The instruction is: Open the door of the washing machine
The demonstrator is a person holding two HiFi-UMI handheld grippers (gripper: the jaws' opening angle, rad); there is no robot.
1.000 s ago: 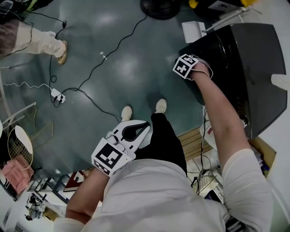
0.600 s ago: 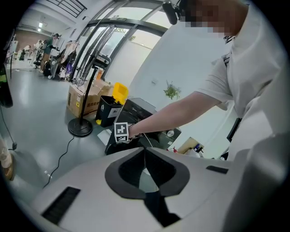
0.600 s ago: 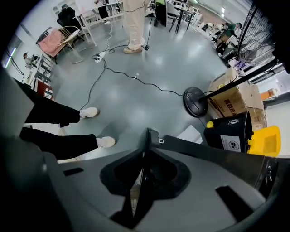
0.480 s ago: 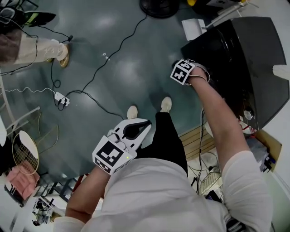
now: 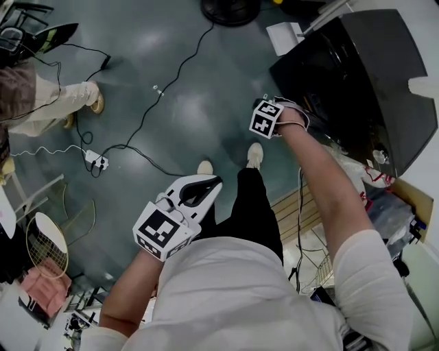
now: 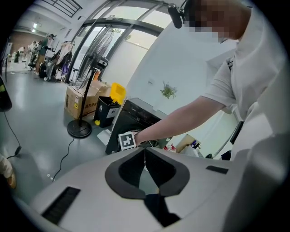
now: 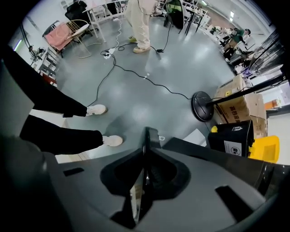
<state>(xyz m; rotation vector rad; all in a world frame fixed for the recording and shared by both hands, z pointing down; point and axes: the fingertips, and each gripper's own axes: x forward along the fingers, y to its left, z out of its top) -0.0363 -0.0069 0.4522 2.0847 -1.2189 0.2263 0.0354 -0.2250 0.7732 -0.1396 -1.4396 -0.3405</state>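
Observation:
The black glossy washing machine (image 5: 363, 75) stands at the upper right of the head view and shows small in the left gripper view (image 6: 131, 122). My right gripper (image 5: 269, 122) points straight down beside the machine's left front, its fingers hidden under its marker cube. In the right gripper view the jaws (image 7: 145, 136) are shut on the thin dark edge of the machine's door (image 7: 138, 199), which runs up between the pads. My left gripper (image 5: 208, 184) hangs over the floor near my legs; its pads (image 6: 145, 152) touch, with nothing between them.
Black cables (image 5: 147, 103) and a power strip (image 5: 96, 162) lie on the grey floor. Another person's legs (image 5: 62, 103) stand at the left. A fan base (image 5: 230, 10), a wooden pallet (image 5: 302, 212), cardboard boxes (image 7: 240, 104) and a yellow-lidded bin (image 7: 235, 136) surround the machine.
My right gripper has travelled left and down in the head view, away from the machine's body and toward my feet. The left gripper drifted slightly left. The other person stepped closer.

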